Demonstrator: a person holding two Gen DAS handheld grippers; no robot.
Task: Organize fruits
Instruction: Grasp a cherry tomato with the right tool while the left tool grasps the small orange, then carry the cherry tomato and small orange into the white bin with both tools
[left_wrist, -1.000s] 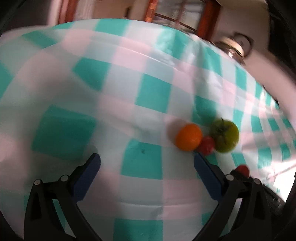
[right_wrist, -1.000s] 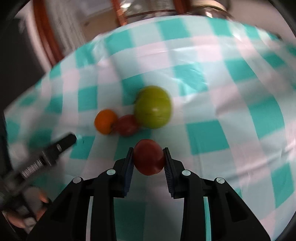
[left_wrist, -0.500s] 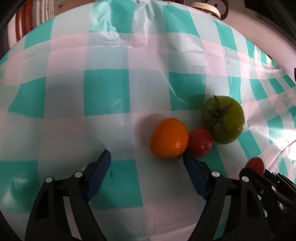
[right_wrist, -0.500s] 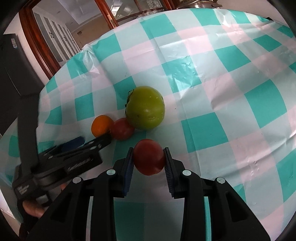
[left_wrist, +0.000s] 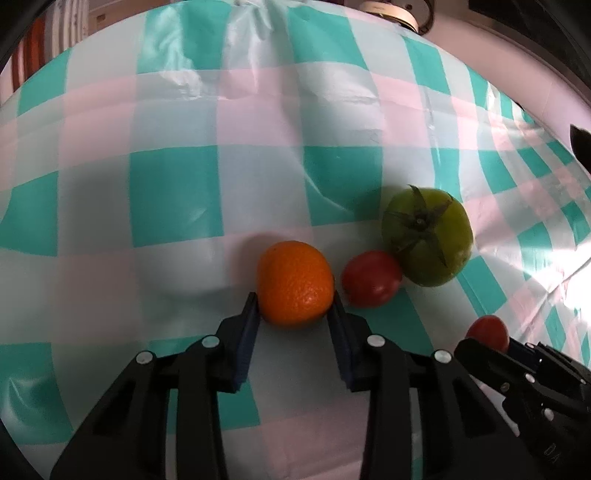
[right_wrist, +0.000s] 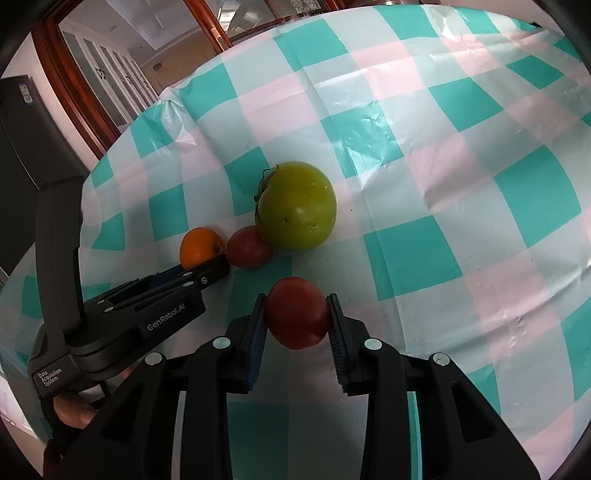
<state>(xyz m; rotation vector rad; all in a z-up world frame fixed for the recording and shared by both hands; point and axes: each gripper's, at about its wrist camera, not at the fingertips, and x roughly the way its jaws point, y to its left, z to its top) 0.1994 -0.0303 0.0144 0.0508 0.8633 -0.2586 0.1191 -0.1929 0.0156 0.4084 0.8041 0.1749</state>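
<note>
The left gripper (left_wrist: 294, 306) is squeezing the orange (left_wrist: 294, 282) at the frame's middle. The right gripper (right_wrist: 296, 314) is holding a red tomato (right_wrist: 297, 312). Lifting carelessly could be bumping the small tomato (left_wrist: 370, 278) into the green tomato (left_wrist: 426, 236). The checkered cloth (left_wrist: 177, 199) is giving lots of room upper left.

The left hand-held gripper (left_wrist: 294, 306) has slid forward across the tabletop, and its wide-spread jaws have now come in against both sides of the orange (left_wrist: 294, 282). It has drawn close beside the right one too.
</note>
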